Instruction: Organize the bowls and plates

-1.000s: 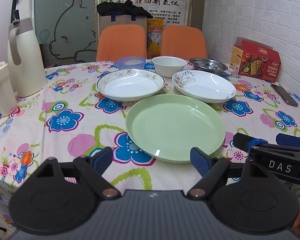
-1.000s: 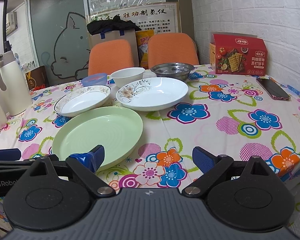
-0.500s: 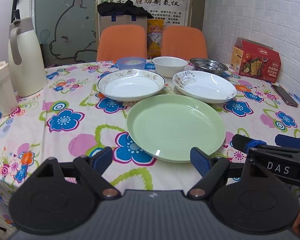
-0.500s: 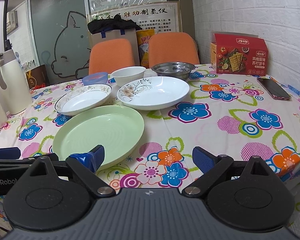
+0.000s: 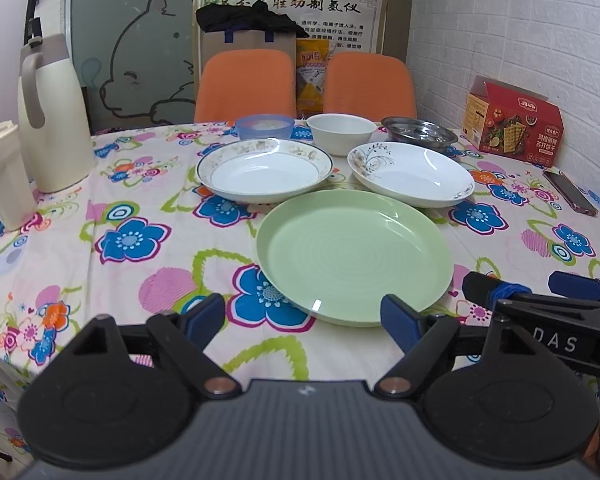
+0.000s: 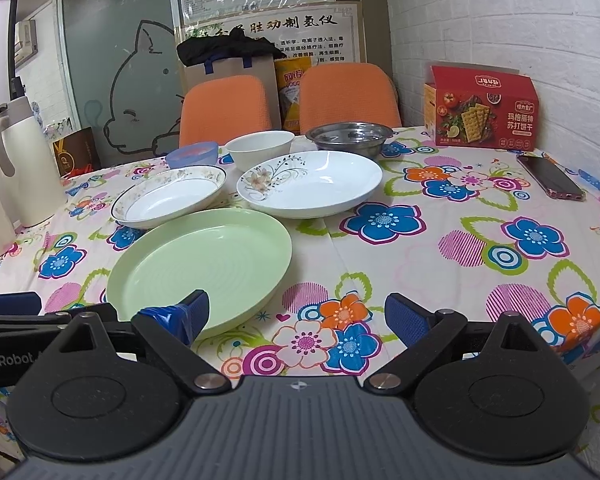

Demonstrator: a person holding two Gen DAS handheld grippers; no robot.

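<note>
Both grippers, left gripper (image 5: 302, 314) and right gripper (image 6: 296, 314), hover with fingers spread wide (nothing held); the green plate (image 5: 354, 248) lies at twelve o'clock on the table (image 5: 140, 208).

A red cracker box (image 6: 485, 109) and a phone (image 6: 550, 177) lie on the bench (image 6: 460, 248); 2 orange chairs (image 6: 225, 109) stand behind.

Green plate (image 5: 354, 250) ahead; bare tablecloth (image 6: 440, 280) to its right.
</note>
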